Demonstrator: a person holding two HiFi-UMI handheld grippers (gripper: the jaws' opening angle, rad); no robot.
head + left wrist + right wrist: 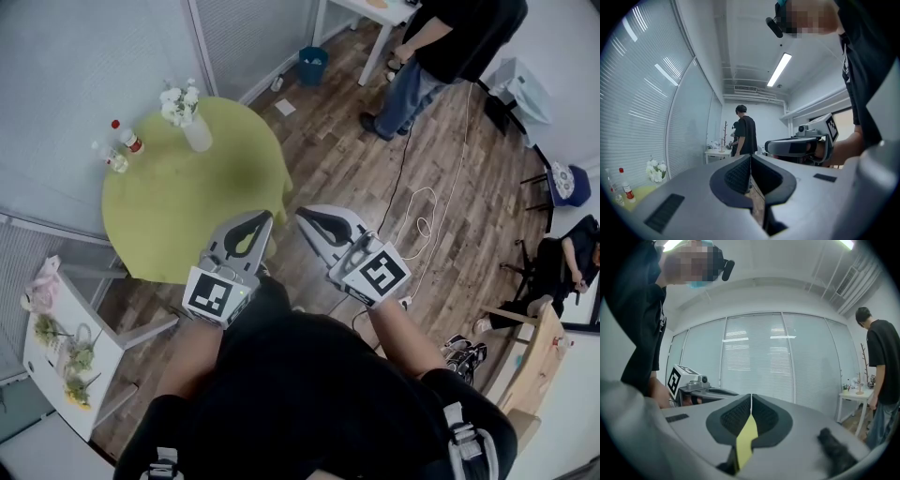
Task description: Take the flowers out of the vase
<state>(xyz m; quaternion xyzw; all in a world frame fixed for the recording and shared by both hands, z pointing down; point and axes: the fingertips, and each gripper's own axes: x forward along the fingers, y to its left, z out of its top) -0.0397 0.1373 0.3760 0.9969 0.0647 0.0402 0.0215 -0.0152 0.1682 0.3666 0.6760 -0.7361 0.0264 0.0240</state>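
Ahead, flowers (178,101) in vase (198,136), stems indistinct, left tool (751,158) and right tool (751,398) pressed together

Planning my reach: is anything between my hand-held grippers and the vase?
Nothing visible does. Only bare green table lies between the left hand-held gripper, the right hand-held gripper and the vase of flowers; two bottles stand beside it.

The left tool (265,218) and right tool (302,216) are grey with black pads (737,176) and black-and-white marker cubes (212,294); clothing (309,394) is black.
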